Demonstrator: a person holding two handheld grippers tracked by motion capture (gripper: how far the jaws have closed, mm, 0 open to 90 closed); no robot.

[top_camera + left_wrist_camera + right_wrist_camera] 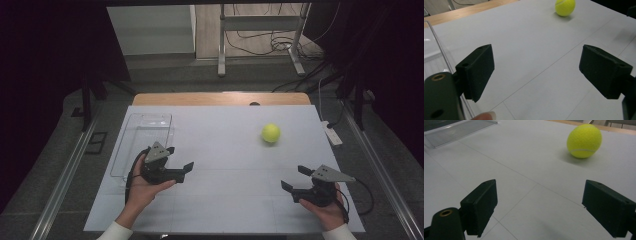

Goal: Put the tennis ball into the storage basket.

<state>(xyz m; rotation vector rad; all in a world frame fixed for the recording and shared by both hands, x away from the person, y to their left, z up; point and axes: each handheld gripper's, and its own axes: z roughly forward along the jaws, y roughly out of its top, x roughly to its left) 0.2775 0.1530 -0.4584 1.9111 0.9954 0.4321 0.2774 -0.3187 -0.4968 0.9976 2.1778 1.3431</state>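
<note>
**Lining up on the ball**

I hold both grippers low over the white mat [225, 165], and neither has anything in it. My right gripper [537, 207] has its jaws spread wide, with bare mat between them; my left gripper [536, 72] is just as wide and just as empty.

The ball [270, 133] sits alone on the mat, well apart from both grippers. It lies ahead of my right gripper [295, 181] and a little toward the tray side, and my right gripper is the nearer of the two. The tray [131, 150] is far across from the ball, just beyond my left gripper [181, 159]. In the right gripper view the ball [584, 140] shows up and to the right of the gap between the jaws, so I am not yet squared to it.

I judge the step in hand to be the reach for the ball with the right gripper. To do it well I should turn the hand until the ball sits centred between the jaws, then go in low and level, keeping them wide until they pass either side of the ball's middle. A round ball will roll at the lightest nudge, so one jaw must not touch first. I should close on its widest part, gently, since felt grips well and needs no hard squeeze. The left gripper is best kept by the tray, out of the way.
</note>
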